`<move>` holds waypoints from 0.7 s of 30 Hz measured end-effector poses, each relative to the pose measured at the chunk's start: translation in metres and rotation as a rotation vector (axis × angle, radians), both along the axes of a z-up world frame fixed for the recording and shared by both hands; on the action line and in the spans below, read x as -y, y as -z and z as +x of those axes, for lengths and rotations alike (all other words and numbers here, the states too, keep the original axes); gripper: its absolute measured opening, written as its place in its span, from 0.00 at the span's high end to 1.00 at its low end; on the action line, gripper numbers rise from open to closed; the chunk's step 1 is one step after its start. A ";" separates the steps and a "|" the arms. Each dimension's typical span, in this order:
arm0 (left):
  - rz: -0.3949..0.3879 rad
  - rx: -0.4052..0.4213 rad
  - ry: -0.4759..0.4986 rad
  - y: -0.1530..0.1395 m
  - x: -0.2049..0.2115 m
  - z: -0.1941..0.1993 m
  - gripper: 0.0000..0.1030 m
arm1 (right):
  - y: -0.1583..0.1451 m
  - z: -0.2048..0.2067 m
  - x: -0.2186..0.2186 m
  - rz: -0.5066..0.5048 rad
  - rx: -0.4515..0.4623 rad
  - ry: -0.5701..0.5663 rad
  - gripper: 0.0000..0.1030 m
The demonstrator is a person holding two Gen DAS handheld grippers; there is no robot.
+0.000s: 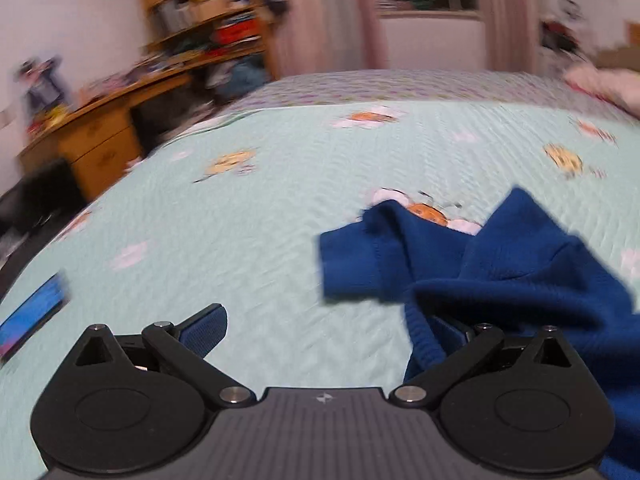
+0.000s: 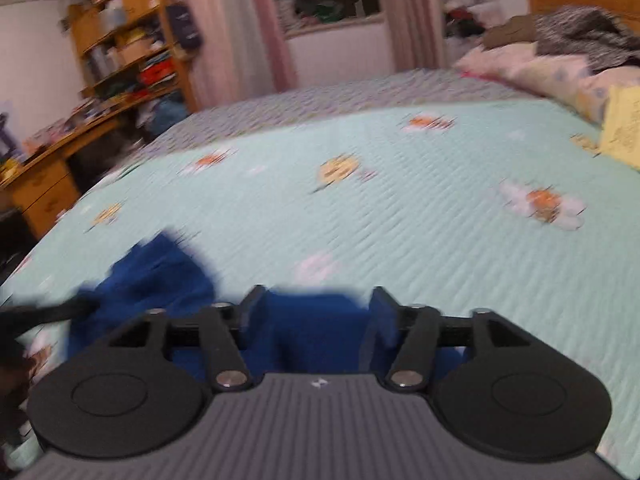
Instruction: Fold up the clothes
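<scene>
Seemingly, blue garment (image 2: 316, 320) (blurred) between right gripper (image 2: 320, 312) fingers.

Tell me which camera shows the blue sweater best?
The left wrist view: the blue sweater lies crumpled on the bed cover, with a sleeve and folds fairly sharp. The right wrist view shows only blurred blue cloth, partly hidden behind the gripper.

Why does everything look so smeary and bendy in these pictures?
Left wrist view: motion blur smears the wooden shelves, while the blue garment stays fairly sharp; the fisheye lens bulges the mint bedspread. Right wrist view: blur streaks the garment's edges and the bedspread's flower prints; the curtains lean.
</scene>
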State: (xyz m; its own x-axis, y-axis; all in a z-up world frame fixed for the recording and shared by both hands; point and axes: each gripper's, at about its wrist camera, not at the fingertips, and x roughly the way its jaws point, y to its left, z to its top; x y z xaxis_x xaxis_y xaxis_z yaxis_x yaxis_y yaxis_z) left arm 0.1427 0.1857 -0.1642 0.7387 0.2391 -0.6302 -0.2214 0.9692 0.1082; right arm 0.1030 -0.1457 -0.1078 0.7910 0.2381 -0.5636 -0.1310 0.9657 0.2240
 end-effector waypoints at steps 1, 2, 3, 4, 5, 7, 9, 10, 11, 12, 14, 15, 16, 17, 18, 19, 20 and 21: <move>-0.008 0.014 0.033 0.010 -0.005 0.010 0.00 | 0.002 -0.006 -0.011 0.007 -0.026 -0.025 0.35; -0.138 0.072 0.061 0.021 -0.022 0.007 0.00 | 0.004 -0.008 -0.021 0.011 -0.055 -0.047 0.35; -0.268 0.129 0.088 0.032 -0.040 0.004 0.00 | 0.006 -0.010 -0.031 0.014 -0.083 -0.067 0.35; -0.395 0.186 0.112 0.042 -0.057 0.000 0.01 | 0.008 -0.009 -0.040 0.010 -0.104 -0.076 0.35; -0.499 0.237 0.113 0.043 -0.072 -0.006 0.00 | 0.011 -0.009 -0.048 0.007 -0.125 -0.084 0.35; -0.662 0.326 0.121 0.052 -0.095 -0.017 0.00 | 0.012 -0.007 -0.062 -0.002 -0.153 -0.080 0.35; -0.763 0.387 0.128 0.056 -0.107 -0.024 0.00 | 0.011 -0.006 -0.072 -0.002 -0.171 -0.073 0.34; -0.783 0.410 0.134 0.057 -0.110 -0.027 0.00 | 0.010 -0.004 -0.078 -0.003 -0.172 -0.074 0.34; -0.792 0.418 0.135 0.058 -0.110 -0.028 0.00 | 0.009 0.000 -0.083 -0.010 -0.174 -0.075 0.34; -0.790 0.413 0.133 0.056 -0.109 -0.027 0.00 | 0.010 0.003 -0.084 -0.008 -0.182 -0.070 0.33; -0.761 0.389 0.129 0.055 -0.105 -0.024 0.00 | 0.013 0.010 -0.086 -0.005 -0.197 -0.060 0.30; -0.748 0.378 0.127 0.055 -0.103 -0.021 0.00 | 0.015 0.013 -0.088 -0.003 -0.204 -0.054 0.29; -0.737 0.368 0.125 0.055 -0.102 -0.019 0.00 | 0.016 0.017 -0.089 -0.001 -0.212 -0.049 0.29; -0.736 0.368 0.125 0.055 -0.102 -0.019 0.00 | 0.018 0.020 -0.090 0.001 -0.219 -0.044 0.29; -0.736 0.367 0.125 0.055 -0.101 -0.019 0.00 | 0.019 0.023 -0.088 0.007 -0.225 -0.032 0.29; -0.740 0.371 0.126 0.055 -0.101 -0.019 0.00 | 0.020 0.024 -0.087 0.005 -0.233 -0.022 0.29; -0.743 0.372 0.126 0.056 -0.101 -0.017 0.00 | 0.020 0.026 -0.087 0.003 -0.242 -0.012 0.29; -0.744 0.373 0.126 0.057 -0.102 -0.016 0.00 | 0.021 0.026 -0.087 -0.005 -0.247 -0.005 0.29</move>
